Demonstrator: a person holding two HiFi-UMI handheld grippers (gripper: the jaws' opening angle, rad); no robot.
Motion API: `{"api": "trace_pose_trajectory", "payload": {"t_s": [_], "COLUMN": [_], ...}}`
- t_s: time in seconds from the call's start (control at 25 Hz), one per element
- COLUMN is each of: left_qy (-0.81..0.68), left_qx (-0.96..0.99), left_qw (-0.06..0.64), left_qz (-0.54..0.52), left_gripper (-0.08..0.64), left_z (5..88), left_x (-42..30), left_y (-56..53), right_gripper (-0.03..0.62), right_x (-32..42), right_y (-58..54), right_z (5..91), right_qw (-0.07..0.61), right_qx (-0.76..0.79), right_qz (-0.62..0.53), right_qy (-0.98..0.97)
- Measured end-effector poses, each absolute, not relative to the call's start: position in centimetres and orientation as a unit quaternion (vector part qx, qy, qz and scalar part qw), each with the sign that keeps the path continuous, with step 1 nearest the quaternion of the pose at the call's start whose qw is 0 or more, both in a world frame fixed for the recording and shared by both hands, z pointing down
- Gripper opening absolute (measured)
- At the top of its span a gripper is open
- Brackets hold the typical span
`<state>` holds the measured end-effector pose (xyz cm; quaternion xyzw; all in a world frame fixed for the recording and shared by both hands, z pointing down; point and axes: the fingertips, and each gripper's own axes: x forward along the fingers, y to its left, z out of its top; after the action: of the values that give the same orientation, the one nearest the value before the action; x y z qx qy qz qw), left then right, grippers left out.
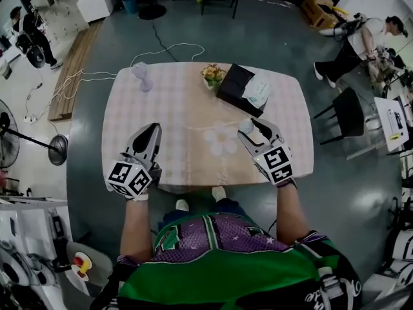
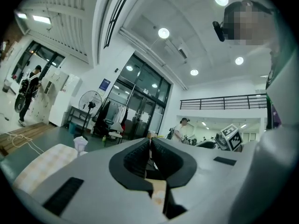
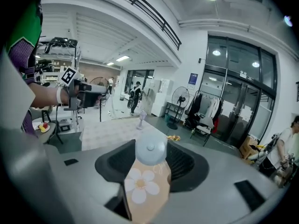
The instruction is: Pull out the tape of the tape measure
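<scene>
Right gripper (image 1: 250,129) clamps round tape measure (image 3: 150,151) above counter (image 1: 181,95); left gripper (image 1: 152,129) pinched closed, empty: open, pinch tape end, pull straight.

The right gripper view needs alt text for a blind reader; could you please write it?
The right gripper holds a round, pale blue tape measure between its jaws, above a flower-print tablecloth. The left gripper shows at upper left; glass doors stand at right.
</scene>
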<state>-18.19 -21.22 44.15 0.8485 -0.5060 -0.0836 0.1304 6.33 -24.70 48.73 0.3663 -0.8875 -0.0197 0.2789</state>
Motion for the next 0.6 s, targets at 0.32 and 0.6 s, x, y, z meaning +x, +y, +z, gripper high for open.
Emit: {"api": "trace_pose_trajectory", "payload": {"t_s": [0.32, 0.6], "left_qy": [-0.512, -0.5], "left_qx": [0.846, 0.853], "left_qw": [0.142, 0.153], "left_qz": [-0.034, -0.007], "left_gripper": [0.029, 0.029], "left_z": [47.3, 49.8], "left_x": [-15.1, -10.4], "left_y": [-23.2, -24.0], "right_gripper": [0.221, 0.221], "right_x": [9.1, 12.8], "right_y": [-26.1, -26.8], "right_z": [52.1, 55.8], "right_qw": [0.293, 0.304], "right_qx": [0.361, 0.363], "right_qz": [0.014, 0.051], "right_qy": [-0.885, -0.88]}}
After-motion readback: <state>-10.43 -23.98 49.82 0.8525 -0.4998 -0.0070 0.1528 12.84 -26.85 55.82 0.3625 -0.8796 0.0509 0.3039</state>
